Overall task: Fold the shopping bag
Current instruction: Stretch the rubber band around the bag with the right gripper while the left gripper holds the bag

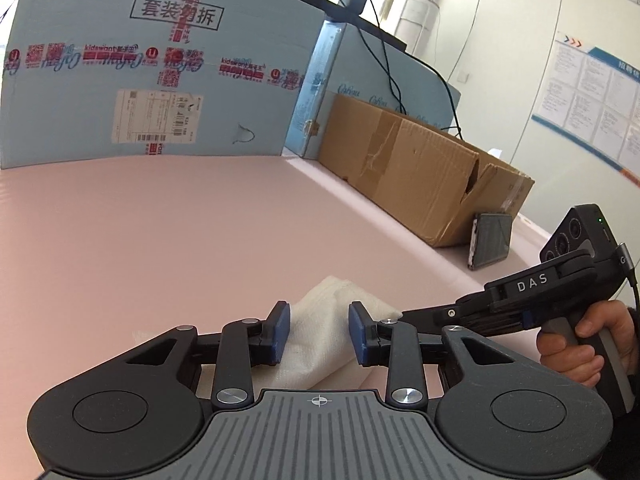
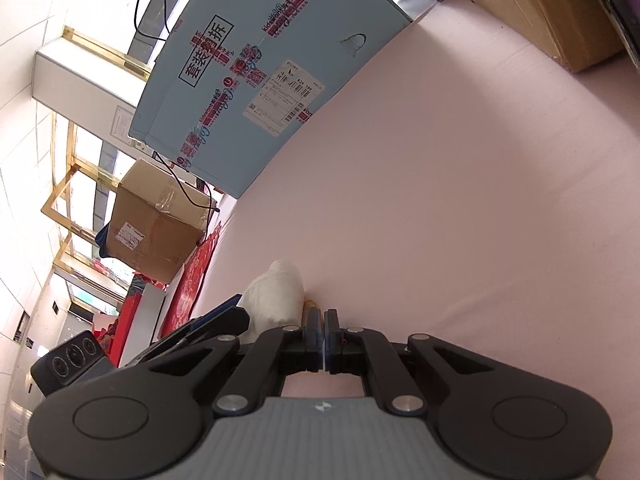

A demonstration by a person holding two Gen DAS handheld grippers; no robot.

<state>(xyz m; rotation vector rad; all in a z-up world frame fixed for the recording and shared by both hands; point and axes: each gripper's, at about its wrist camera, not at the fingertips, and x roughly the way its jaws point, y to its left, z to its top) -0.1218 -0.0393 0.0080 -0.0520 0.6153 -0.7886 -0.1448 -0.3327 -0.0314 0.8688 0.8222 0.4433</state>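
Observation:
The shopping bag (image 1: 316,344) is a small bunched white bundle on the pink table (image 1: 160,220). My left gripper (image 1: 319,307) straddles it, and both blue pads (image 1: 280,328) press into its sides. My right gripper (image 1: 404,314) comes in from the right, held by a hand (image 1: 572,348), with its tip against the bundle's right edge. In the right wrist view the right gripper (image 2: 322,314) has its pads together, and the bag (image 2: 276,292) lies just to their left. A small orange bit shows ahead of the pads. I cannot tell whether a thin layer is pinched.
A tall blue carton (image 1: 120,80) walls off the back of the table. A brown cardboard box (image 1: 400,168) lies along the right side, with a dark flat device (image 1: 490,240) leaning against it. Another brown box (image 2: 156,224) stands beyond the table's far left edge.

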